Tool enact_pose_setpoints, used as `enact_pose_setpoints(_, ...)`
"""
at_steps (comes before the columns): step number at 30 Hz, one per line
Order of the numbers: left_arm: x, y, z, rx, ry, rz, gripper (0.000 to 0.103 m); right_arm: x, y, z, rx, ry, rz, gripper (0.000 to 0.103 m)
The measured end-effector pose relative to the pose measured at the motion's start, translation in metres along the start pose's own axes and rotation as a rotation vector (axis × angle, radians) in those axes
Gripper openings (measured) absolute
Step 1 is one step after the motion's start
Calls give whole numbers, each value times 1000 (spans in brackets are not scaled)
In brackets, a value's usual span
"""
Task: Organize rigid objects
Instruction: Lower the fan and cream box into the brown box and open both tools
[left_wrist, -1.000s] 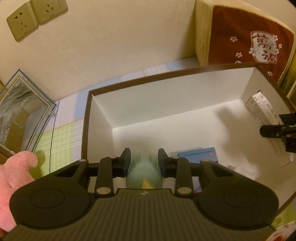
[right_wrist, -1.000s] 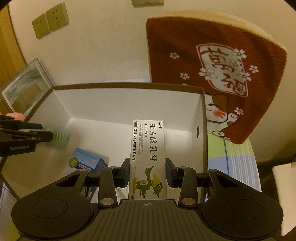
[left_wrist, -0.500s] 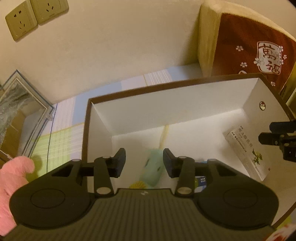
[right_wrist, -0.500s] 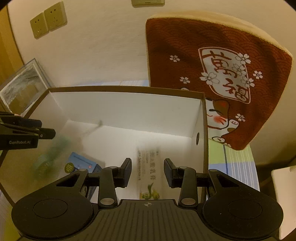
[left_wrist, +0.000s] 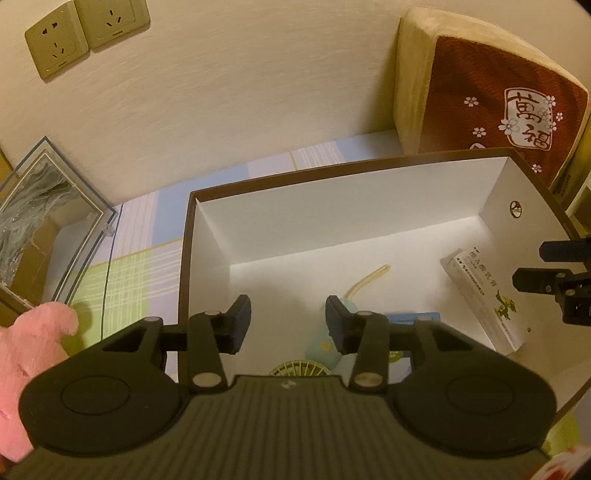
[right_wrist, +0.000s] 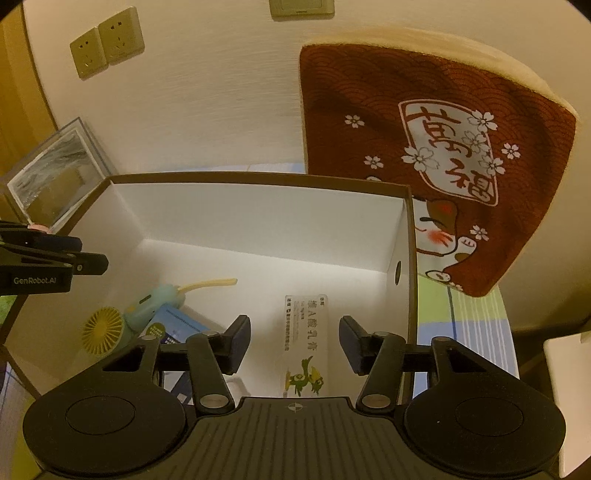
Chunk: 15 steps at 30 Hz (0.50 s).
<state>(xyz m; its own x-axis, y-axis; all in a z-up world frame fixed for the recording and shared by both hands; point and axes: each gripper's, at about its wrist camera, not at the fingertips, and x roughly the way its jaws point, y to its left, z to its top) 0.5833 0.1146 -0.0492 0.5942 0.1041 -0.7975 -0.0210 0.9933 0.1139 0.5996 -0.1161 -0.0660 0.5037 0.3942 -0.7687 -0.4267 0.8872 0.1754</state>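
A white storage box with a brown rim (left_wrist: 332, 168) (right_wrist: 258, 180) holds the objects. A light green handheld fan (right_wrist: 122, 321) (left_wrist: 317, 347) with a yellow strap lies on the box floor, partly on a blue box (right_wrist: 173, 325) (left_wrist: 413, 318). A white medicine carton (right_wrist: 306, 343) (left_wrist: 484, 295) lies by the right wall. My left gripper (left_wrist: 288, 321) is open and empty above the fan. My right gripper (right_wrist: 295, 341) is open and empty above the carton.
A red lucky-cat cushion (right_wrist: 436, 155) (left_wrist: 495, 96) leans on the wall behind the box. A clear framed case (left_wrist: 44, 221) (right_wrist: 55, 173) stands at the left. A pink plush toy (left_wrist: 26, 365) lies at the left. The box sits on a plaid cloth (left_wrist: 129, 273).
Both grippers opened and rose. The left let go of the fan, which dropped onto the box floor. The right let go of the carton, which now lies flat.
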Motion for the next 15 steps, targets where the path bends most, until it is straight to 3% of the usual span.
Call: enact_pose_setpoints(15,-41,1,-16,-31,-48,-25,42,-40,5,-13,15,-45,49,54)
